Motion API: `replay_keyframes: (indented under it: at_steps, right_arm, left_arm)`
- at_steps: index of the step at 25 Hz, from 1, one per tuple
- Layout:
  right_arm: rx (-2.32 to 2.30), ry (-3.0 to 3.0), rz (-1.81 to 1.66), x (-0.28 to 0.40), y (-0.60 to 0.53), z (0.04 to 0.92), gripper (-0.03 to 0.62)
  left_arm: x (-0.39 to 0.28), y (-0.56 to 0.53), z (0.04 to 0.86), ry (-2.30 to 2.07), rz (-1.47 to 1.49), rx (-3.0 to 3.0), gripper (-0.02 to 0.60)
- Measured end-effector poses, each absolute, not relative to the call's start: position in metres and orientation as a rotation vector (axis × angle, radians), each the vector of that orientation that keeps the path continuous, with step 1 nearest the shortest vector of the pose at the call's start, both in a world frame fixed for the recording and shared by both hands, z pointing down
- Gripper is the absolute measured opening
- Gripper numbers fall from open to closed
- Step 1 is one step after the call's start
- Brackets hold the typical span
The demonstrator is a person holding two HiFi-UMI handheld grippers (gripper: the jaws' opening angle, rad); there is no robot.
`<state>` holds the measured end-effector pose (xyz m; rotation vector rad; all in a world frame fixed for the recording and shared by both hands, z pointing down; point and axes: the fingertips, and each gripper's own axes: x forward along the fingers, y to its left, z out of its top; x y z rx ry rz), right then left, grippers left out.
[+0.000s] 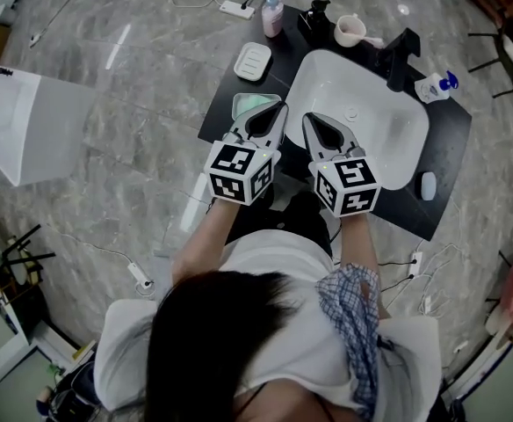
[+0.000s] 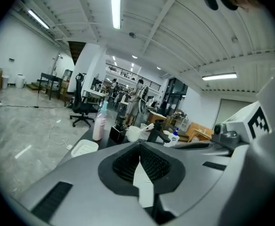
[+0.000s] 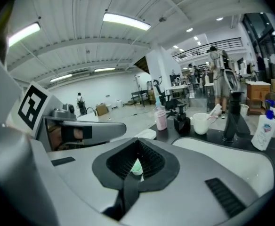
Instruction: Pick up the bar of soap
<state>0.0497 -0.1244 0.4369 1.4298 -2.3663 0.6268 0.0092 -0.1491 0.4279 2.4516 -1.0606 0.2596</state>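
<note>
Marble floor (image 1: 133, 104) ringed the black counter (image 1: 450, 139). Left gripper (image 1: 282, 106) and right gripper (image 1: 307, 118), jaws together and empty, pointed forward, tilted slightly down, side by side. Green soap (image 1: 249, 105) lay beside the left tips, by the sink (image 1: 375, 139); the bottle (image 1: 434, 86) label was unreadable.

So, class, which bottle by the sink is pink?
The pink bottle stands left of the black dispenser; the white bottle, right of the faucet, has a blue top.

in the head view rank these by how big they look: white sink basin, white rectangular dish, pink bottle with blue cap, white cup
1. white sink basin, by far the largest
2. white rectangular dish
3. pink bottle with blue cap and white cup: too alike to rank; the bottle is longer, the cup wider
</note>
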Motion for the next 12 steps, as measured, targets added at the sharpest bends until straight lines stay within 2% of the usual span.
replay_keyframes:
  at_steps: [8, 9, 11, 12]
  right_arm:
    - [1.012, -2.285, 0.49, -0.014, -0.15, 0.48, 0.026]
    - [0.953, -2.262, 0.466, -0.022, -0.152, 0.487, 0.05]
    - [0.848, -2.221, 0.431, -0.035, -0.156, 0.502, 0.151]
    - [0.811, -2.2, 0.421, -0.04, -0.159, 0.509, 0.161]
  left_arm:
    - [-0.089, -0.166, 0.446, -1.326, 0.273, 2.309, 0.011]
    - [-0.099, -0.167, 0.448, -1.345, 0.271, 2.297, 0.011]
    - [-0.114, -0.169, 0.45, -1.375, 0.272, 2.28, 0.011]
    - [-0.12, -0.17, 0.452, -1.385, 0.272, 2.274, 0.011]
